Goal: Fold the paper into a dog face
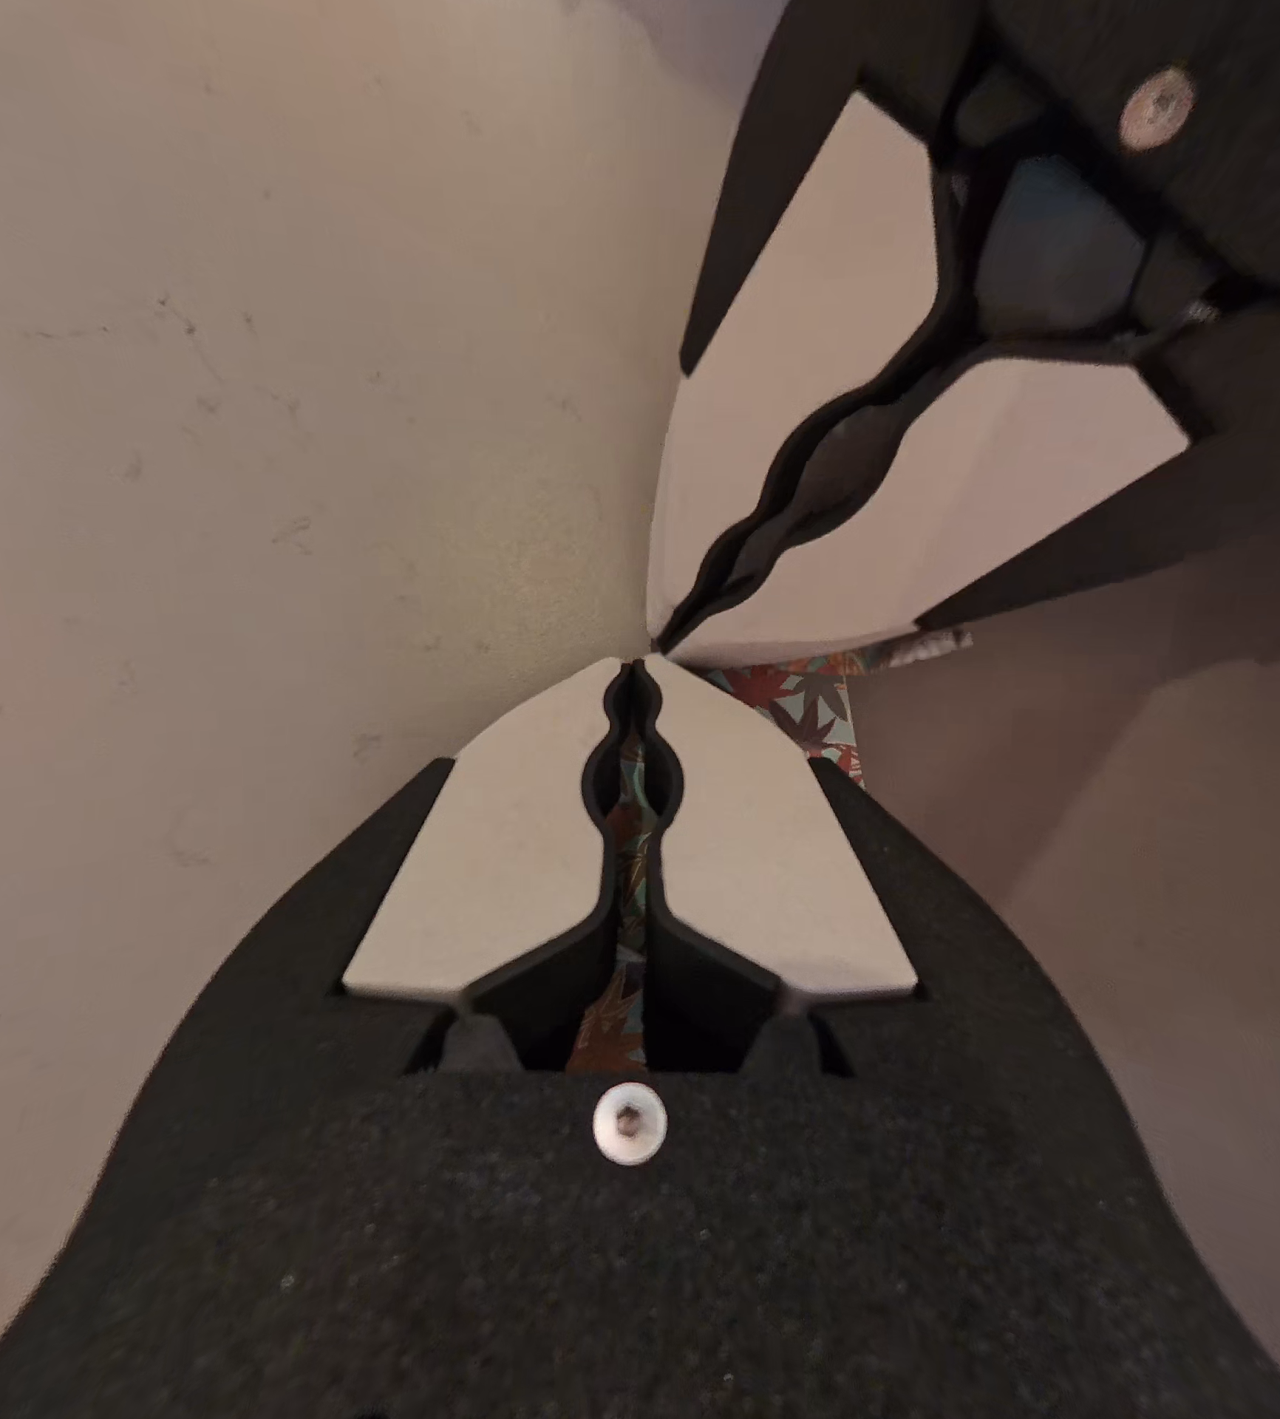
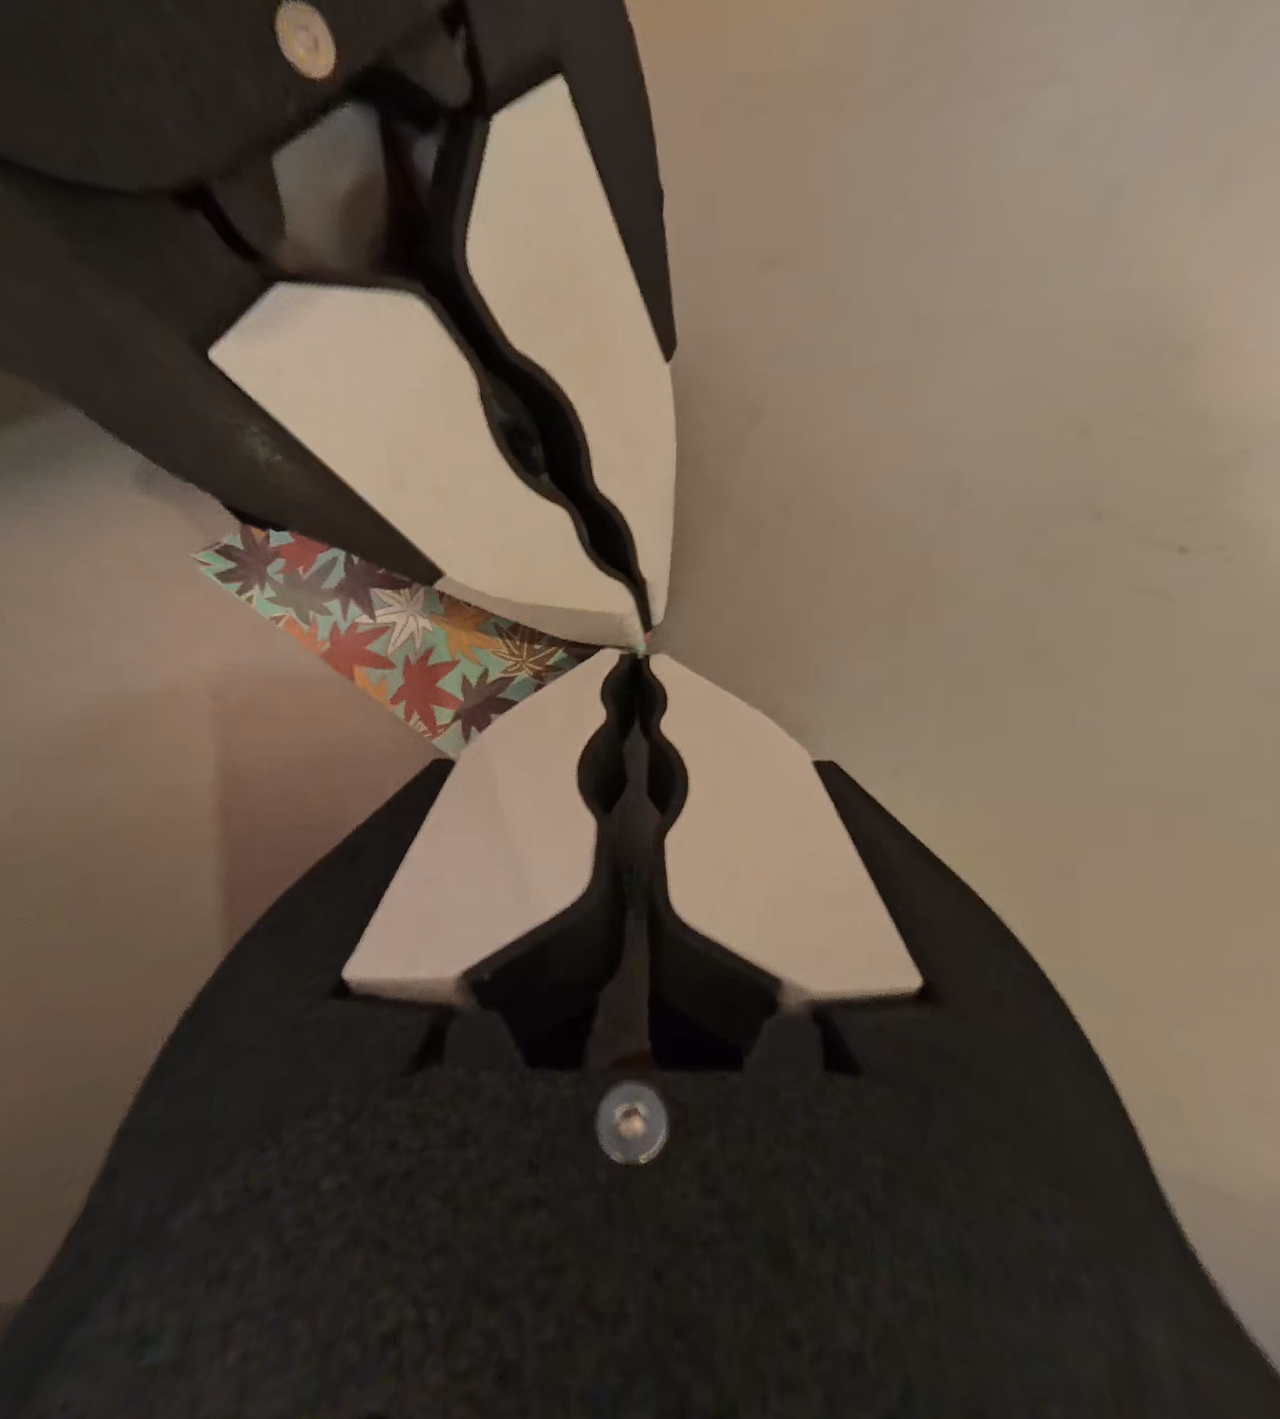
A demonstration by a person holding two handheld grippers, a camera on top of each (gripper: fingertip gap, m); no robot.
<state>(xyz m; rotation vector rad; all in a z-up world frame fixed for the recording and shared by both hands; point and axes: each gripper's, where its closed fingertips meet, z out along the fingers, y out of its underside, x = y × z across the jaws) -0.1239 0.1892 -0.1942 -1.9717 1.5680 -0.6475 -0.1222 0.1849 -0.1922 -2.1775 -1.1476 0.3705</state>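
Note:
The paper is teal with red, brown and white maple leaves and lies in the wedge between the two grippers, narrowing to a corner at their tips. My left gripper is shut, and the patterned paper shows in the slot between its fingers. My right gripper is shut with its tip on the same paper corner, and a thin brownish strip shows deep in its slot. The right gripper comes in from the upper right in the left wrist view. The left gripper comes in from the upper left in the right wrist view. The tips nearly touch.
A pale cream tabletop with faint scuffs fills the background in both views. A shadowed patch lies under the grippers. Most of the paper is hidden behind the fingers. Only a small space, under 4 cm, lies between the two pairs of fingers.

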